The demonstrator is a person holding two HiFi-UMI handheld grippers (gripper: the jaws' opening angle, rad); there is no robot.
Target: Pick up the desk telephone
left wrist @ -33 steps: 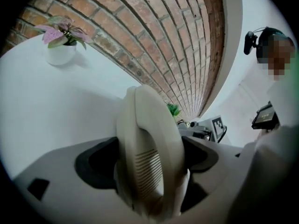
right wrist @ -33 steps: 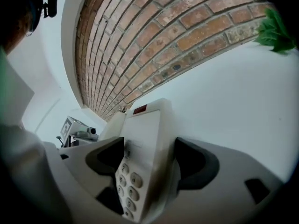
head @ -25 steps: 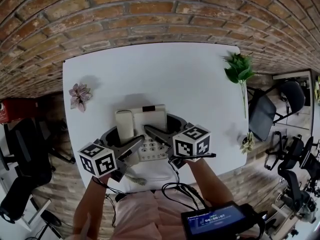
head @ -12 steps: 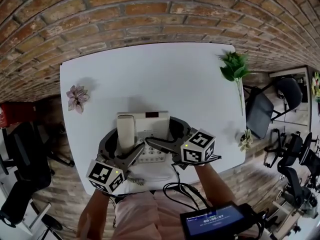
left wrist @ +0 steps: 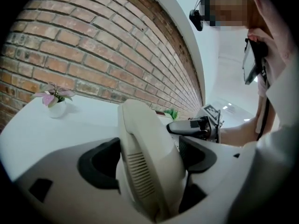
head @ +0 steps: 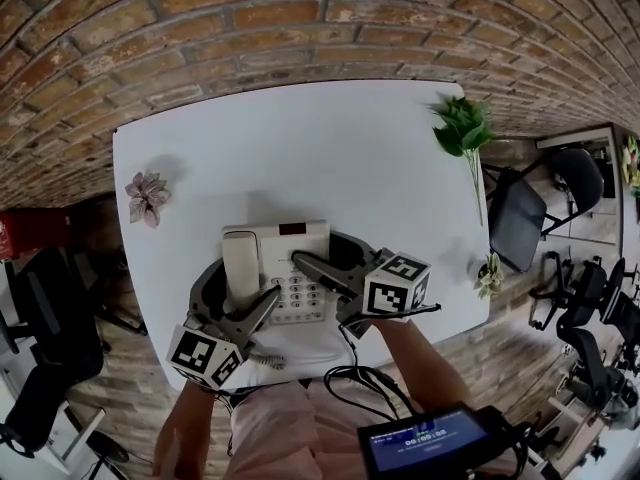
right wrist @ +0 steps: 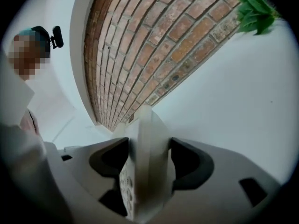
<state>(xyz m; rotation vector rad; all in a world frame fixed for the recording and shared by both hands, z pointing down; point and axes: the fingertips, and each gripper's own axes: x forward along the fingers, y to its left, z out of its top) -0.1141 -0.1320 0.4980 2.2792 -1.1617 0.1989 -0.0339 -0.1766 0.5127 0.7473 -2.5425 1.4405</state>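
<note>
Cream desk telephone (head: 290, 268): lies near the middle of the table's near edge, with its handset (head: 240, 263) on the left, its keypad on the right and a dark display strip at the far side. Whether it has left the tabletop cannot be told.
Left gripper (head: 245, 283): clamped across the telephone's left side. The handset fills the gap and both dark pads lie against it.
Right gripper (head: 318, 250): its jaws are closing on the telephone's right side. The body's edge stands between the pads, which press on it.
Coiled cord (head: 265, 358): trails off the telephone's near left corner, beside the left gripper's marker cube.
White table (head: 330, 148): far half bare.
Pink flower (head: 147, 196): at the table's left edge, well apart from the telephone.
Green sprig (head: 462, 128): at the far right corner.
Brick wall (head: 300, 28): runs along the table's far side.
</note>
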